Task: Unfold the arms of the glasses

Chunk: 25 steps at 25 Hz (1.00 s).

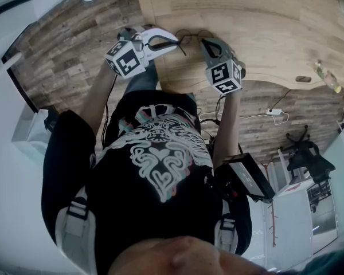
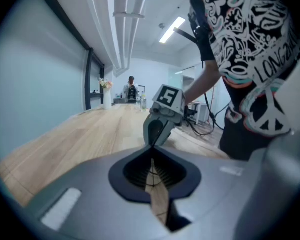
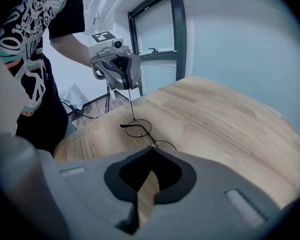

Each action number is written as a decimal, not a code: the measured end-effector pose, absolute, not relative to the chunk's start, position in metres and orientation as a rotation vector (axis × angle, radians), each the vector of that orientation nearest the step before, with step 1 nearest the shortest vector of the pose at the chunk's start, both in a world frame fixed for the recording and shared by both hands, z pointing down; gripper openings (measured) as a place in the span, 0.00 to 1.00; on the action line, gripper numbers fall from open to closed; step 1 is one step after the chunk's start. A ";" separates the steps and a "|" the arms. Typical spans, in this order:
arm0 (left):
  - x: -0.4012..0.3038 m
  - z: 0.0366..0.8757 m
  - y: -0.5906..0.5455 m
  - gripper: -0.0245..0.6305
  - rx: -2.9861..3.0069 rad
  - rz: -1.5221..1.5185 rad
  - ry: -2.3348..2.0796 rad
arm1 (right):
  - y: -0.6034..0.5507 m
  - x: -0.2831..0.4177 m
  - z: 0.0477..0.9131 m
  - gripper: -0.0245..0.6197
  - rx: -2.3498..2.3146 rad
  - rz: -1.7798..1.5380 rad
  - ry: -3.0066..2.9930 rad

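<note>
- The left gripper (image 2: 152,149) has its jaws pressed together on the tip of the thin black arm (image 3: 131,104) of the glasses (image 3: 139,128). The arm runs straight from the jaws down to the frame.
- The right gripper (image 3: 151,149) has its jaws closed on the opposite end of the frame.
- The glasses lie between the two grippers, low over the wooden table (image 3: 215,119). Whether they touch it cannot be told.
</note>
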<state>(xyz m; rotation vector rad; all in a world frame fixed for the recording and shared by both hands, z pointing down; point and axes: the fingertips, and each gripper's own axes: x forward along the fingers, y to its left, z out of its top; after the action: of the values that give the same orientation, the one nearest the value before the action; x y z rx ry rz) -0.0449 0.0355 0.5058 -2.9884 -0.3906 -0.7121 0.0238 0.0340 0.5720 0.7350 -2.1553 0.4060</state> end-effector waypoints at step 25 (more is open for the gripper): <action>-0.041 0.504 0.036 0.04 -2.961 -0.717 -0.415 | 0.028 -0.016 0.581 0.12 0.337 0.110 -2.016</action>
<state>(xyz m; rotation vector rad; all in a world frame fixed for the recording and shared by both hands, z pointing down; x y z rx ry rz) -0.0413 0.0356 0.5041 -2.9606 -0.4151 -0.7172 -0.0155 0.0283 0.5814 0.3369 -2.0160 0.1100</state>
